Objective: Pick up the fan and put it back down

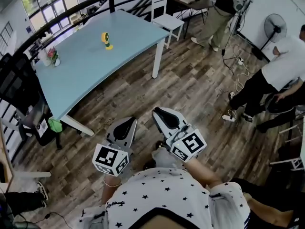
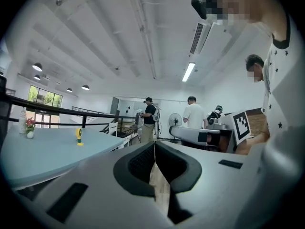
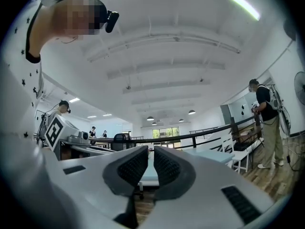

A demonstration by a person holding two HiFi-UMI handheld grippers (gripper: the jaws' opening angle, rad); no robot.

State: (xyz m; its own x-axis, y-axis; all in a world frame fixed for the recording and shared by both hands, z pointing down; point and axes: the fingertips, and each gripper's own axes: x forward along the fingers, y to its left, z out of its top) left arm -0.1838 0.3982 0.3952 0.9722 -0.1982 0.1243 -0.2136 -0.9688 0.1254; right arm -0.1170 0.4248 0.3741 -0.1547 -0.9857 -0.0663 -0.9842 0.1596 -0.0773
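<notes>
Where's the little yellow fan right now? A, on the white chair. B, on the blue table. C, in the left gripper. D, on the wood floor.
B: the fan stands upright on the table, toward its far end, with nothing touching it.
</notes>
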